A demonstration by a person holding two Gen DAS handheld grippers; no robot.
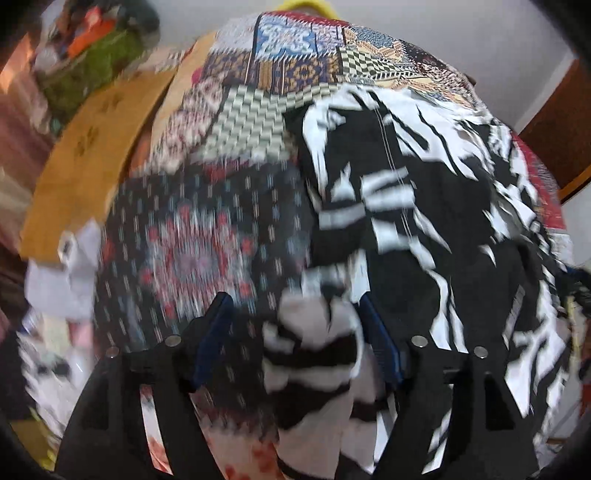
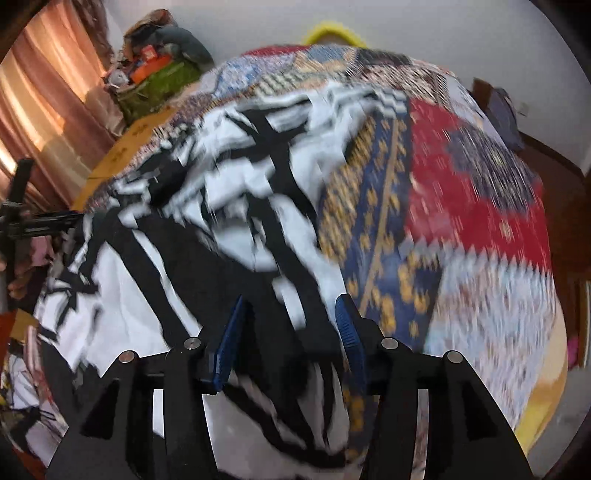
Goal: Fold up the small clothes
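Observation:
A black-and-white patterned garment (image 1: 424,206) lies spread on a patchwork bedcover (image 1: 207,236). In the left wrist view, my left gripper (image 1: 295,314) is open with blue pads, and a bunched edge of the garment sits between its fingers. In the right wrist view the same garment (image 2: 192,236) covers the left half of the bedcover (image 2: 480,206). My right gripper (image 2: 291,314) is open over the garment's black stripes, near its right edge. Both views are blurred by motion.
A yellow-brown board or cardboard (image 1: 88,158) lies at the bed's left side. A pile of green and orange items (image 2: 159,74) sits at the far left by pink curtains (image 2: 48,110). A yellow object (image 2: 332,33) shows behind the bed. The left gripper's body (image 2: 22,218) shows at left.

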